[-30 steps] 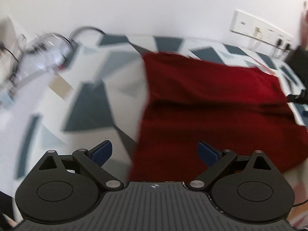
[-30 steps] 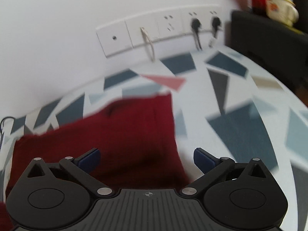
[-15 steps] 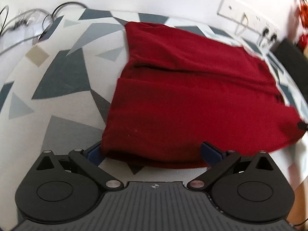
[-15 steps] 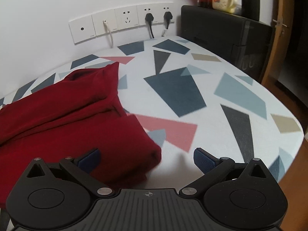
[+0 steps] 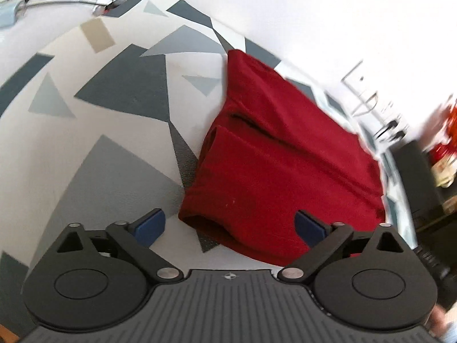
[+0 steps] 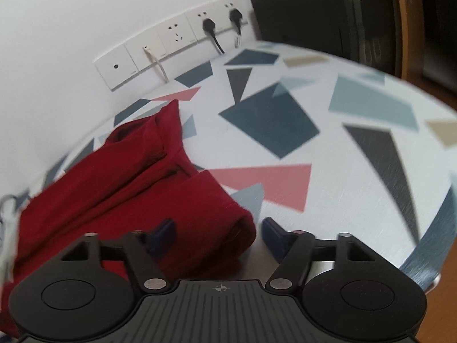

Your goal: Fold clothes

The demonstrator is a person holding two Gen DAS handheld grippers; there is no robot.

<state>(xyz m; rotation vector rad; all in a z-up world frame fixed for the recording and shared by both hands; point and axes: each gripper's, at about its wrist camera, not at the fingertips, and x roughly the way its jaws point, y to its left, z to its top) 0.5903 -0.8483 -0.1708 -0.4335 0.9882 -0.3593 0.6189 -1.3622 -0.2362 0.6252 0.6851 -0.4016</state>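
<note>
Lying folded into a thick rectangular bundle, the dark red knit garment [image 5: 280, 154] rests on the white surface printed with grey, blue and pink triangles [image 5: 85, 131], its far long edge close to the surface's back edge under the wall and its near long edge facing both tools. The bundle's long axis runs side to side between the two cameras. The left gripper [image 5: 230, 224] hangs at the near left corner of the bundle, its blue-padded fingers [image 5: 150, 224] spread wide, one over bare surface and the other over cloth, gripping nothing. The right gripper [image 6: 218, 233] sits at the opposite near corner, fingers likewise apart and straddling the rolled end of the fabric [image 6: 234, 228] without pinching it. Each tool is thus nearest its own end, so a further fold would likely turn on lifting either end toward the other, or carrying the near edge back toward the white wall sockets [image 6: 171, 40].
</note>
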